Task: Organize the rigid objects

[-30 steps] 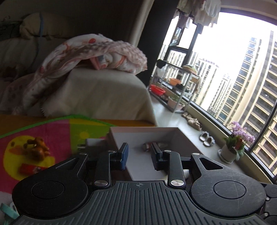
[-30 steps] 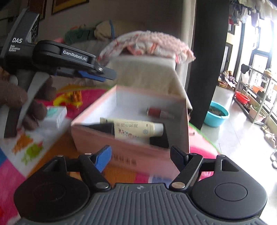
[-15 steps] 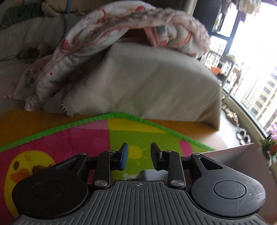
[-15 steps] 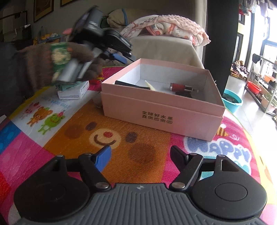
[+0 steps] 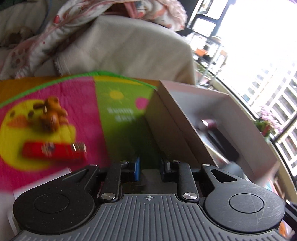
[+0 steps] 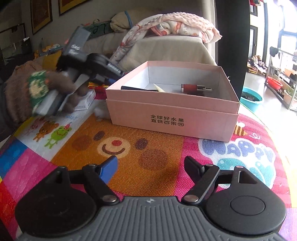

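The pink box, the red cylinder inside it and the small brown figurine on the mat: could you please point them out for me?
pink box (image 6: 174, 118): right wrist view, front wall above the printed characters.
red cylinder (image 6: 189, 87): right wrist view, red body.
brown figurine (image 5: 52, 115): left wrist view, blurred middle.

**Daylight floods a high-rise living room**

A beige-draped sofa carries a floral blanket; framed pictures hang on the wall, a metal shelf rack stands by curved windows facing apartment towers

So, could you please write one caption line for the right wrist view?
Open right tongs hover over the cartoon play mat, facing the pink box.
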A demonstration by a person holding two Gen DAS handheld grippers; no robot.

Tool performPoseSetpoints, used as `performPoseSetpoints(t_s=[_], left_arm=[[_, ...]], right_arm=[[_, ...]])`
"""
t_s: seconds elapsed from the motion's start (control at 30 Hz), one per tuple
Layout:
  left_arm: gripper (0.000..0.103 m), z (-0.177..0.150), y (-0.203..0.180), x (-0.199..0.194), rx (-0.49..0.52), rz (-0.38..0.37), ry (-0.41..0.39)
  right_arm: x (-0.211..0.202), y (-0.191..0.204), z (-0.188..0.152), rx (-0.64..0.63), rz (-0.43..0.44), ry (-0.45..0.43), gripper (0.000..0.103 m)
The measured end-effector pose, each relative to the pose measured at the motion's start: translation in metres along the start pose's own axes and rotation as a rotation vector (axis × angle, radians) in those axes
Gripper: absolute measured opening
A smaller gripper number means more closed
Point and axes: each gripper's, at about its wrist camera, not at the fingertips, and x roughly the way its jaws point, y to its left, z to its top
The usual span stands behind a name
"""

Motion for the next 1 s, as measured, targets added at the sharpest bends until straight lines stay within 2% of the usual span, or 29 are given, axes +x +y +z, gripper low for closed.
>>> performPoseSetpoints(t_s=[0.07,0.17,0.27,0.33,0.43,0.5,0.6,0.67,0.77,0.87,0.97,1.0], left_arm=[[0.023,-0.020,-0.008,-0.014,0.003,-0.021,-0.005],[0.023,-0.049,-0.017,-0.037,0.002,-0.062,0.008],[0.023,-0.069,-0.018,-0.055,-0.027,-0.164,0.061],[0.024,-0.076,-0.016,-0.066,-0.040,-0.186,0.091],[0.024,-0.077,-0.019,-0.093,0.017,-0.087,0.011],[0.024,-0.074,-0.018,-0.117,0.036,-0.001,-0.111],[0.024,-0.063,0.005,-0.144,-0.064,0.102,-0.287],[0.024,-0.056,0.028,-0.149,-0.159,0.174,-0.345],[0.024,-0.054,0.063,-0.151,-0.275,0.231,-0.360],[0.024,-0.061,0.084,-0.144,-0.347,0.198,-0.313],[0.024,-0.068,0.089,-0.133,-0.375,0.140,-0.271],[0.027,-0.070,0.087,-0.131,-0.375,0.120,-0.262]], right_arm=[[0.001,0.005,0.001,-0.005,0.012,0.006,0.079],[0.002,0.018,0.004,0.003,0.089,0.026,0.079],[0.008,0.037,0.009,0.008,0.189,0.067,0.086],[0.014,0.053,0.011,-0.008,0.226,0.088,0.088],[0.023,0.077,0.015,-0.053,0.213,0.088,0.090],[0.029,0.088,0.017,-0.066,0.200,0.086,0.091],[0.035,0.095,0.020,-0.058,0.182,0.084,0.093],[0.034,0.096,0.018,-0.078,0.176,0.085,0.093],[0.027,0.093,0.010,-0.141,0.144,0.068,0.093],[0.016,0.074,0.003,-0.168,0.117,0.054,0.092],[0.005,0.046,-0.001,-0.142,0.046,0.049,0.092],[0.003,0.036,-0.002,-0.125,0.015,0.048,0.092]])
